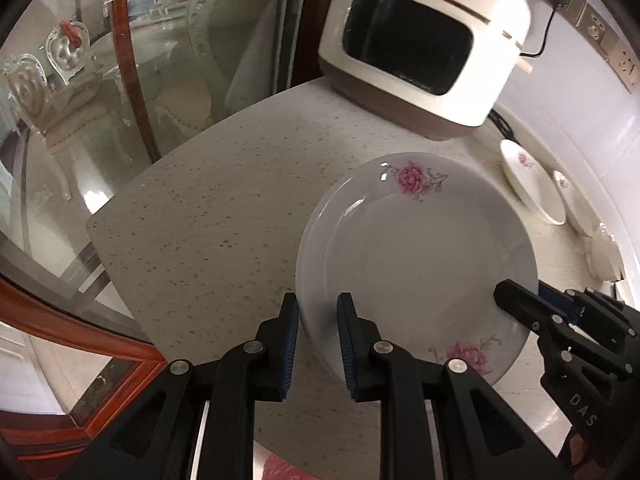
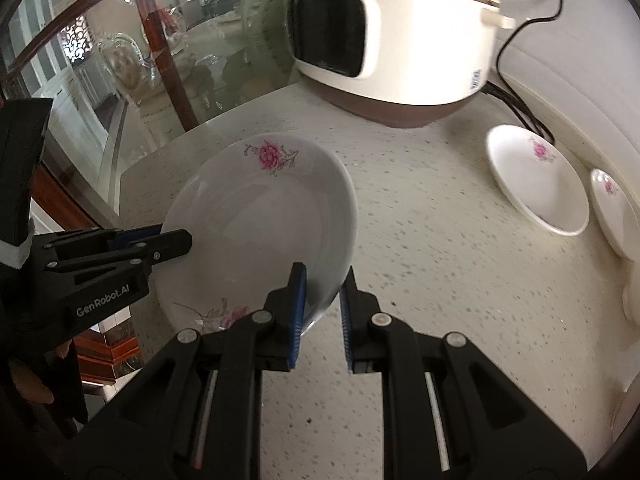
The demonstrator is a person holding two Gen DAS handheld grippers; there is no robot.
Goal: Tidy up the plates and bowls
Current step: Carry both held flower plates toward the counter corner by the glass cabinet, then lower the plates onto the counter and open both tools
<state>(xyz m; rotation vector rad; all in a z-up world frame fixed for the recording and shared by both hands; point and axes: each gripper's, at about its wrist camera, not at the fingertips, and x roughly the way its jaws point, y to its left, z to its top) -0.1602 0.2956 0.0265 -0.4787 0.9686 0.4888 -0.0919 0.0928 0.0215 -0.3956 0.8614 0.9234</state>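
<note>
Both grippers — left gripper, right gripper — clamp plate

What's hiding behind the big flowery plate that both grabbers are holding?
Behind the plate stands a white cooker on the speckled counter. The counter patch directly behind it is covered.

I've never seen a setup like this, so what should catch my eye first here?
A white flowered plate, held above the speckled counter by two black grippers: the left gripper clamps one edge, the right gripper the opposite one. Behind stands a cream rice cooker, with two more flowered dishes beside the wall.
</note>
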